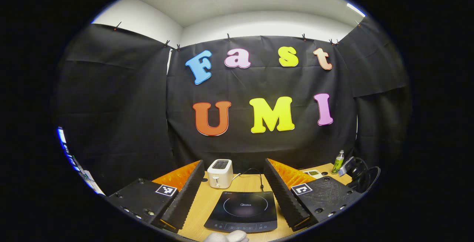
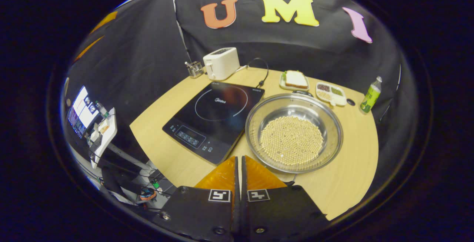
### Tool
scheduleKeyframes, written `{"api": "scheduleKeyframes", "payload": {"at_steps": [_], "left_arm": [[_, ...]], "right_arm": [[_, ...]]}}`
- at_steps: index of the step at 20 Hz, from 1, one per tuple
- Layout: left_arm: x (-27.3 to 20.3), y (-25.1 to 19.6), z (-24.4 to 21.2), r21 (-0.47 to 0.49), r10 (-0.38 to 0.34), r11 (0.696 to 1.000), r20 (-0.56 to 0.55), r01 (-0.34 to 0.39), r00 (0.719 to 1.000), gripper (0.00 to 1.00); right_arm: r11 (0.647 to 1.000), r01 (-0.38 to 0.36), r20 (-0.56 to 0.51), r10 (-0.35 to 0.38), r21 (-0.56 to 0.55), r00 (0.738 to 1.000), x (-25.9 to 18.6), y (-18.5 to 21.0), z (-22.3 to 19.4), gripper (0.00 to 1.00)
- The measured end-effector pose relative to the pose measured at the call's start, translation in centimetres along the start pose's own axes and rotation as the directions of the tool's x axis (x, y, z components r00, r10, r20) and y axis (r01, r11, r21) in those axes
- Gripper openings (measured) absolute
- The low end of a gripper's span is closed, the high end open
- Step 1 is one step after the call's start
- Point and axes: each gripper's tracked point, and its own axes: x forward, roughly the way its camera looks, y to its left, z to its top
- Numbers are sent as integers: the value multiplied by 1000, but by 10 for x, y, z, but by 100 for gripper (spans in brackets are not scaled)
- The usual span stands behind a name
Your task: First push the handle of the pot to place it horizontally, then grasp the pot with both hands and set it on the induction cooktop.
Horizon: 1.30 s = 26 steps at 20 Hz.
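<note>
In the right gripper view a wide steel pot (image 2: 326, 123) holding pale round beans stands on the wooden table (image 2: 355, 175), right of the black induction cooktop (image 2: 216, 116). A dark handle piece (image 2: 301, 93) shows at the pot's far rim. My right gripper (image 2: 239, 158) is shut with nothing between its fingers, its tips just short of the pot's near-left rim. In the left gripper view my left gripper (image 1: 234, 162) is wide open above the table, with the cooktop (image 1: 242, 208) lying between its fingers, and it holds nothing.
A white toaster (image 2: 221, 63) and a small glass holder (image 2: 194, 69) stand behind the cooktop. Behind the pot lie a plate with a sandwich (image 2: 295, 80), a divided snack tray (image 2: 330, 93) and a green bottle (image 2: 370, 95). A screen (image 2: 79, 110) stands off the table's left.
</note>
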Motion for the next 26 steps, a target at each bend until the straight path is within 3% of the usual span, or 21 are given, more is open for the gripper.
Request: {"api": "scheduleKeyframes", "payload": {"at_steps": [10, 15, 23, 26], "left_arm": [[20, -9, 6, -3, -17, 1000, -20, 17, 1000, 96], [23, -16, 2, 7, -23, 1000, -31, 23, 999, 96], [19, -17, 6, 0, -26, 1000, -17, 26, 1000, 96], [15, -15, 8, 2, -16, 1000, -8, 16, 1000, 96]], "right_arm": [[997, 10, -120, 0, 81, 993, 53, -26, -45, 4], [988, -5, -118, 24, 157, 993, 54, -31, -49, 4], [990, 35, -135, -17, 137, 991, 46, -55, -65, 0], [987, 55, -137, -35, 149, 990, 44, -67, -67, 4]]}}
